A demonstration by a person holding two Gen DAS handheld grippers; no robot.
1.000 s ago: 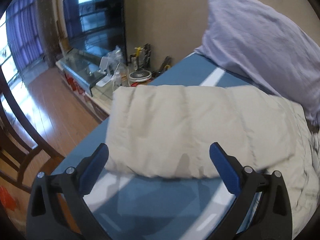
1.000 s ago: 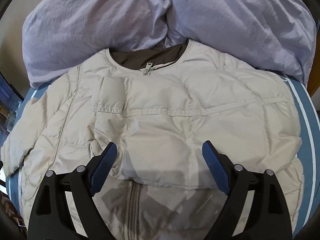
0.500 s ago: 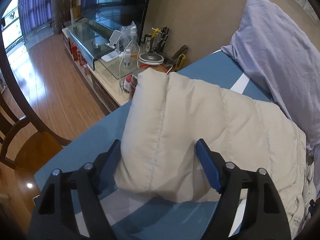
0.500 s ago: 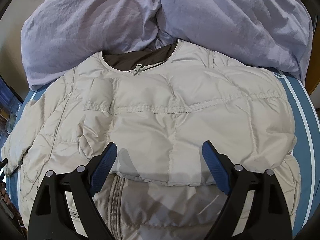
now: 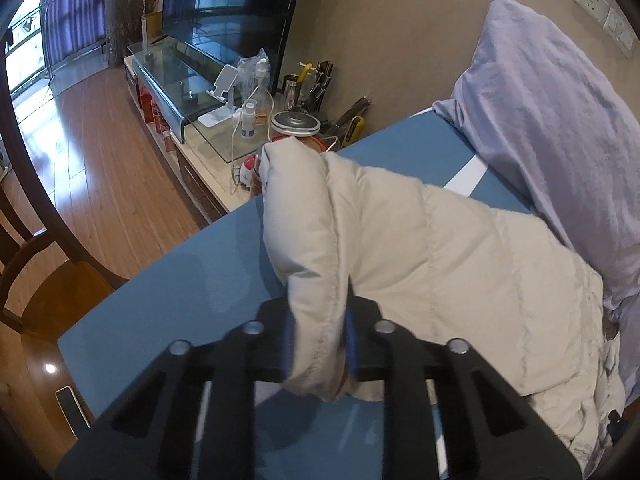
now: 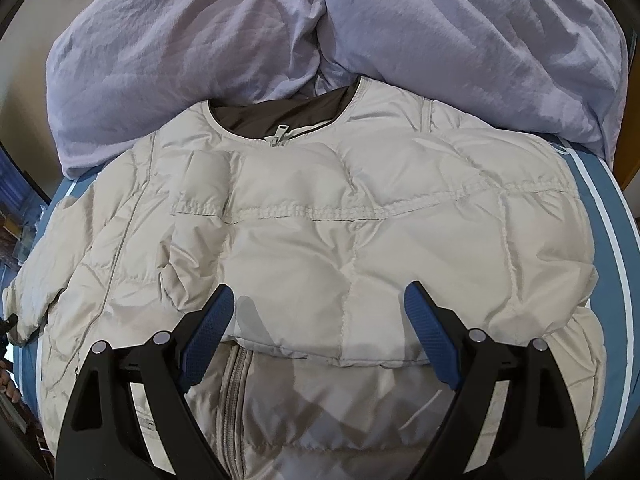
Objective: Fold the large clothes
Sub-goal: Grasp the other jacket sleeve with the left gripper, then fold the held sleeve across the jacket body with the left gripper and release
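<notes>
A cream quilted puffer jacket (image 6: 360, 232) lies front up on the blue bed, its brown-lined collar toward the pillows and one sleeve folded across the chest. In the left wrist view its other sleeve (image 5: 400, 248) stretches toward the bed's edge. My left gripper (image 5: 318, 344) is shut on the sleeve's cuff, the fabric bunched between the blue pads. My right gripper (image 6: 318, 332) hovers open over the jacket's lower front, above the folded sleeve's edge and the zip, with nothing pinched between its fingers (image 6: 208, 336).
Lilac pillows (image 6: 280, 40) crowd the head of the bed (image 5: 192, 280) against the wall. Past the bed's edge stand a cluttered side unit with bottles and a jar (image 5: 294, 124), a glass TV stand (image 5: 180, 76), and a wooden chair (image 5: 44, 280) on the wood floor.
My left gripper moved in on the sleeve's end and closed from wide open onto the cuff, which now stands bunched up. The right gripper stayed open over the jacket.
</notes>
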